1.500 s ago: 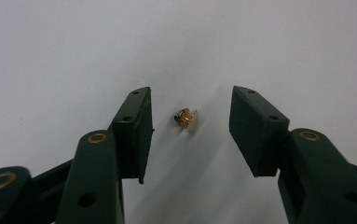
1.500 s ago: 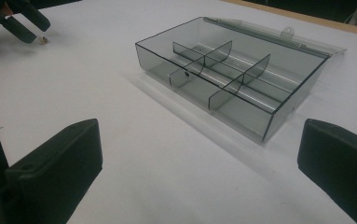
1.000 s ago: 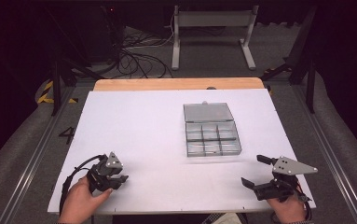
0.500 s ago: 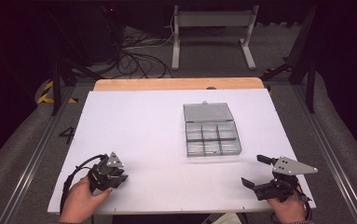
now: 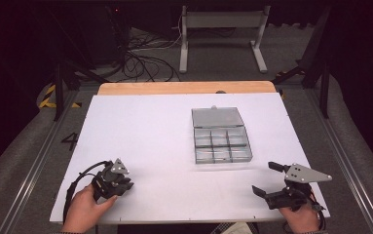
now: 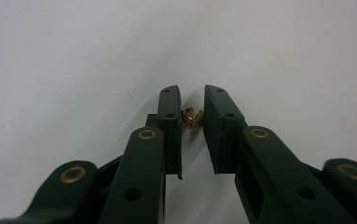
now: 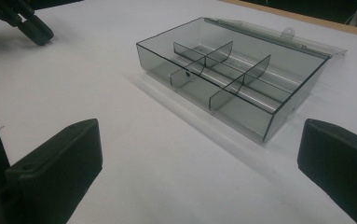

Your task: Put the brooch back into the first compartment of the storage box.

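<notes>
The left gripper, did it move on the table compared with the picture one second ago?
Cannot tell: the left gripper sits at about the same place, left of and nearer than the compartment box; any shift is too small to judge.

Left gripper (image 5: 125, 184) has shifted slightly forward and right along the near table (image 5: 145, 126) edge, its grey plate (image 5: 120, 166) turned; hand (image 5: 84, 209) followed.

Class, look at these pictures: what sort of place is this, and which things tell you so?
Probably a lab or recording workspace, not a home. A white table stands among loose cables and a metal stand on a dark floor, and a person's hands hold a left tool and right tool near a clear compartment box.
</notes>
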`<state>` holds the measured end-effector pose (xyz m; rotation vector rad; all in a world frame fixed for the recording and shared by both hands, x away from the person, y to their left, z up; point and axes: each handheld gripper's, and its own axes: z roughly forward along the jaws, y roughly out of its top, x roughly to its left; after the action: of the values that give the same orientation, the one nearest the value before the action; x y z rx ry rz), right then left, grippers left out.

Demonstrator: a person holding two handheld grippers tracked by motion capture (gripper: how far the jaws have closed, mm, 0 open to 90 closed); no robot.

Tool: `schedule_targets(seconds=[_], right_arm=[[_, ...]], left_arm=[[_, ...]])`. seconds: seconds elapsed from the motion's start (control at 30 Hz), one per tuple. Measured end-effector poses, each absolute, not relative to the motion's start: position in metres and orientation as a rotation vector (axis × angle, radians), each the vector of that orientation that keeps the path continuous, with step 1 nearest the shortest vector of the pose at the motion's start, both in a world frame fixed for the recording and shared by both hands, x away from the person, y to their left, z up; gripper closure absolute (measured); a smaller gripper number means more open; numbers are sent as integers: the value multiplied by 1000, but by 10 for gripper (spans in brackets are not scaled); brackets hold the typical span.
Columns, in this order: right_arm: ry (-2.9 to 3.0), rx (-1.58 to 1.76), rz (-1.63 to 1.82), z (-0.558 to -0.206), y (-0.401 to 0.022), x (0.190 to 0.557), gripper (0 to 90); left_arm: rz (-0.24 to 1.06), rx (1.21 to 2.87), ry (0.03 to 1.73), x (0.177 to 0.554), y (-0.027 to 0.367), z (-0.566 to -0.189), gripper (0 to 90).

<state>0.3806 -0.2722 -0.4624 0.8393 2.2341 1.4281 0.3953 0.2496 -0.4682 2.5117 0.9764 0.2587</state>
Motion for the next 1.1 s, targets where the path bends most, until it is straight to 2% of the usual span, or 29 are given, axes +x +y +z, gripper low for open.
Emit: schedule_targets(seconds=[0.53,1.1], right_arm=[[2237,839,1420,-463,-272,381,9],[2237,841,1420,-463,-272,381,9]], left_arm=[[319,2482,978,392,249,-462,792],[351,2329,973,387,259,-447,792]])
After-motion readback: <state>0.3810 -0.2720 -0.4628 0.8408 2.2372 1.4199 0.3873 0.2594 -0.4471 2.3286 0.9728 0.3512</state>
